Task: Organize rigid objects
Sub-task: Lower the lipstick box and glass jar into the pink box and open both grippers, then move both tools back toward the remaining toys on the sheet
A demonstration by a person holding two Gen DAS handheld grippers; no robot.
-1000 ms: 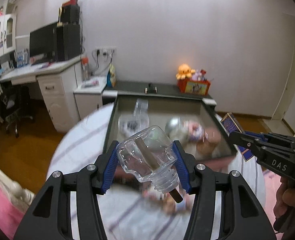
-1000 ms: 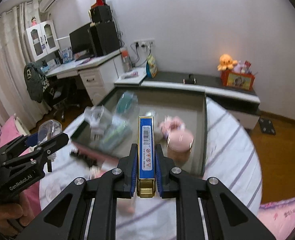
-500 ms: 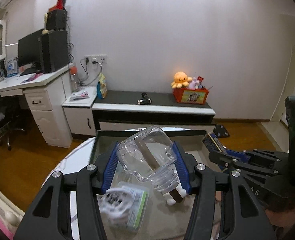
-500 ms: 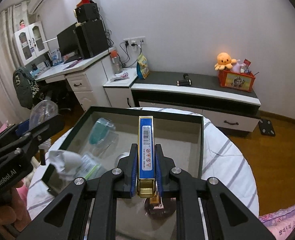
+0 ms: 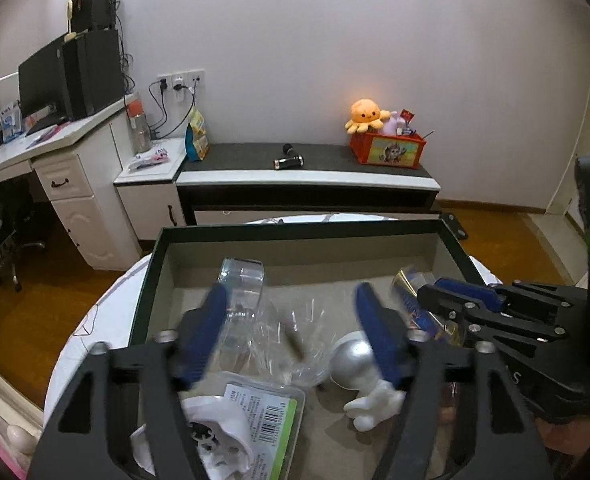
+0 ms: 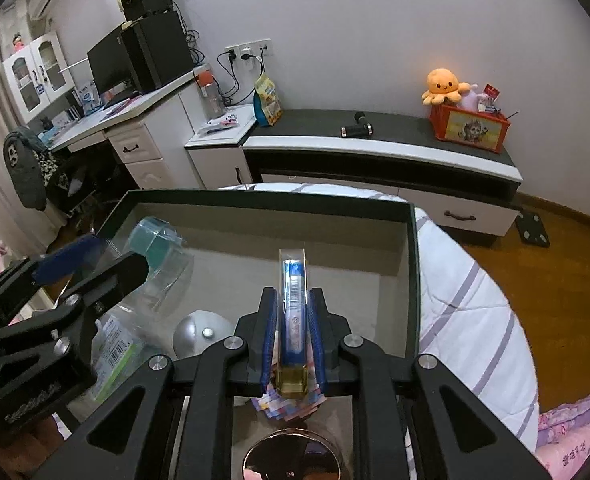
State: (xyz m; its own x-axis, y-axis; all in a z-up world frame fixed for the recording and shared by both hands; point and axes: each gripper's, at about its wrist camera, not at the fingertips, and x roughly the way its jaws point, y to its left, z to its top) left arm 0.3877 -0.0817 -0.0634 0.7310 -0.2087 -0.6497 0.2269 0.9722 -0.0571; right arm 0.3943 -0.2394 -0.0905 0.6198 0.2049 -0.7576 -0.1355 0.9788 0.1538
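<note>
Left gripper point(image 5: 293, 332): its blue-padded fingers are spread wide apart over the tray, with nothing pinched between them; both are motion-blurred.
Glass bottle point(image 5: 283, 340): a clear bottle with a dark stick inside, seen as a blurred streak below the gap between the left gripper's fingers, inside the tray; whether it touches the floor of the tray cannot be told.
Right gripper point(image 6: 293, 336): its blue pads are pressed against the two long sides of a narrow blue and gold box point(image 6: 293, 312), which stands on edge and points away from the camera, over the right part of the tray.
Tray point(image 6: 413, 264): a shallow dark-rimmed rectangular tray with a grey-beige floor, resting on a round table point(image 6: 475, 300) covered with a white cloth striped in lilac.
Clear container point(image 5: 242, 280): a see-through tub with a teal part, lying toward the far left of the tray.
Silver ball figure point(image 5: 355, 360): a matte silver sphere joined to a white hand-shaped base, on the tray floor near the right finger of the left gripper.
Packaged item point(image 5: 251, 416): a clear blister pack with a green edge and a barcode label, white parts inside, at the near left of the tray.
Round metal lid point(image 6: 293, 458): a shiny rose-gold disc at the near edge, below the right gripper.
Background: a low black and white cabinet point(image 6: 375, 148) with an orange octopus plush point(image 6: 443, 86) on a red box.
</note>
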